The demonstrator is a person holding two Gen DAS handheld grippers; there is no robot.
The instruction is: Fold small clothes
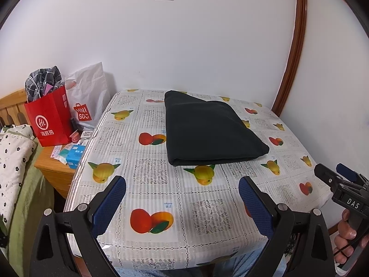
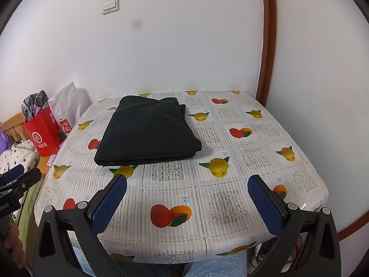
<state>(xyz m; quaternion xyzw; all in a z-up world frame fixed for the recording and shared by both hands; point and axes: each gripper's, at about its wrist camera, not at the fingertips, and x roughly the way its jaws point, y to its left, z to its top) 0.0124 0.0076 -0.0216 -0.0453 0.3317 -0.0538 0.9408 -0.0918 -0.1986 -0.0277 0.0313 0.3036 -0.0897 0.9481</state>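
A dark folded garment (image 1: 212, 129) (image 2: 147, 131) lies flat on the far half of a table covered with a fruit-print cloth (image 1: 161, 196) (image 2: 207, 198). My left gripper (image 1: 182, 184) hovers over the table's near edge, open, nothing between its blue pads, well short of the garment. My right gripper (image 2: 188, 183) is likewise open and empty above the near edge, with the garment ahead and to its left. In the left wrist view the right gripper (image 1: 332, 172) shows at the right border, held by a hand (image 1: 348, 237). The left gripper's tip (image 2: 20, 175) shows at the right wrist view's left border.
A red paper bag (image 1: 52, 117) stuffed with checked cloth and a white bag (image 1: 90, 97) stand on a wooden nightstand (image 1: 53, 164) left of the table. A bed with a flowered quilt (image 1: 11, 157) lies further left. A white wall and brown door frame (image 1: 290, 64) back the table.
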